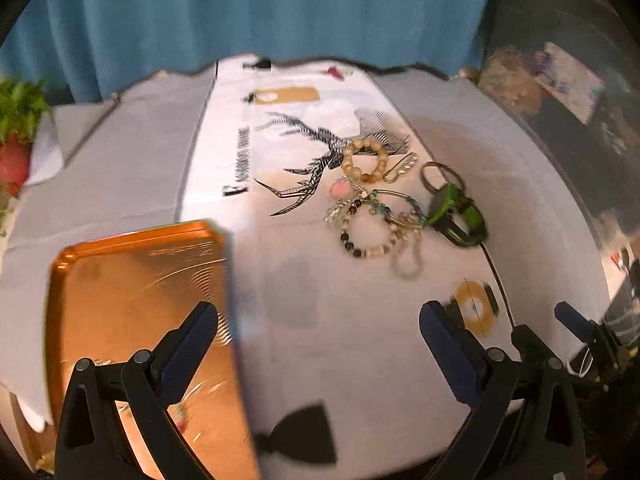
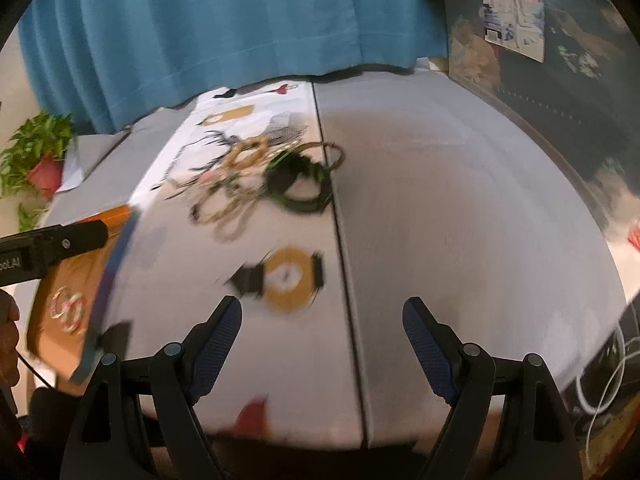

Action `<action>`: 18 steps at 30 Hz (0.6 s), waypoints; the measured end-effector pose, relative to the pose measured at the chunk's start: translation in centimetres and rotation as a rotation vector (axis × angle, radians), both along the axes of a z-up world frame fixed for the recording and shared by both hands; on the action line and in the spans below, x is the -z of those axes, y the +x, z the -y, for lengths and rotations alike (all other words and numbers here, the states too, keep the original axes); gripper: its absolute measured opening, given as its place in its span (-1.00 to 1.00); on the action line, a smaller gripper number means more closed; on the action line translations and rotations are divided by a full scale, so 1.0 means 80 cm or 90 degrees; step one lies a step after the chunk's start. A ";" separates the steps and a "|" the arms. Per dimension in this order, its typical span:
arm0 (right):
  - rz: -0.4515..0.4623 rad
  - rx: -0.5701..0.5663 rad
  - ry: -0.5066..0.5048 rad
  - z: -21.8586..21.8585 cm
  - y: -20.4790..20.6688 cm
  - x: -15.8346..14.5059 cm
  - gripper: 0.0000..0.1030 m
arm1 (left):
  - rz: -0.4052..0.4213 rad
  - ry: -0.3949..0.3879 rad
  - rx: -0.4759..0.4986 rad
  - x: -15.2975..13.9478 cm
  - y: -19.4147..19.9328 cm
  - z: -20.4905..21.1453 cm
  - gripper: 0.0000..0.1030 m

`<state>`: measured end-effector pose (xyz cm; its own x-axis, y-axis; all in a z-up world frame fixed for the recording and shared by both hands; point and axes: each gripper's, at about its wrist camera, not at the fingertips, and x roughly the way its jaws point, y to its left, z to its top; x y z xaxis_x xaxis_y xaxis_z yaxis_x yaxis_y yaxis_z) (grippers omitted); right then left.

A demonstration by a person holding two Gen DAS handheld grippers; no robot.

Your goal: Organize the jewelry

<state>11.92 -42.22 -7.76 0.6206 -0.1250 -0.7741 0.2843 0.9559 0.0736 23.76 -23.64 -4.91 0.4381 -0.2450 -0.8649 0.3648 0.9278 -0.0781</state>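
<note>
A pile of jewelry lies on the white cloth: a beige bead bracelet (image 1: 364, 161), a black-and-white bead bracelet (image 1: 370, 236), a pink charm (image 1: 340, 189), a metal ring (image 1: 438, 176) and a green-and-black watch (image 1: 458, 216). The pile also shows, blurred, in the right wrist view (image 2: 256, 176). An orange tray (image 1: 136, 312) sits at the left; in the right wrist view (image 2: 68, 280) it holds a pair of hoop pieces (image 2: 68, 308). My left gripper (image 1: 318, 324) is open and empty, its left finger over the tray. My right gripper (image 2: 322, 320) is open and empty, short of the pile.
A printed cloth with a deer drawing (image 1: 308, 160) covers the table. A teal curtain (image 1: 260, 12) hangs behind. A potted plant (image 2: 36, 160) stands at far left. Dark shelving (image 2: 560, 100) and white cables (image 2: 604, 380) are at the right. The left gripper's body (image 2: 44, 248) reaches in at left.
</note>
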 end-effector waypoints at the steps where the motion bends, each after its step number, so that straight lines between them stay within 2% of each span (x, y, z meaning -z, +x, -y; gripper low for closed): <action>1: -0.004 0.000 -0.002 0.003 0.008 0.003 0.61 | -0.012 -0.003 -0.003 0.008 0.012 0.005 0.94; 5: -0.015 -0.006 -0.004 0.015 0.045 0.020 0.62 | -0.041 0.009 -0.016 0.036 0.044 0.022 0.94; 9: -0.021 -0.008 0.007 0.020 0.064 0.030 0.61 | -0.049 0.005 -0.016 0.049 0.062 0.031 0.94; 13: -0.022 -0.014 0.037 0.010 0.075 0.036 0.62 | -0.047 0.018 -0.020 0.058 0.073 0.035 0.94; 18: -0.023 -0.021 0.030 -0.013 0.091 0.038 0.62 | -0.052 0.031 -0.023 0.068 0.086 0.033 0.94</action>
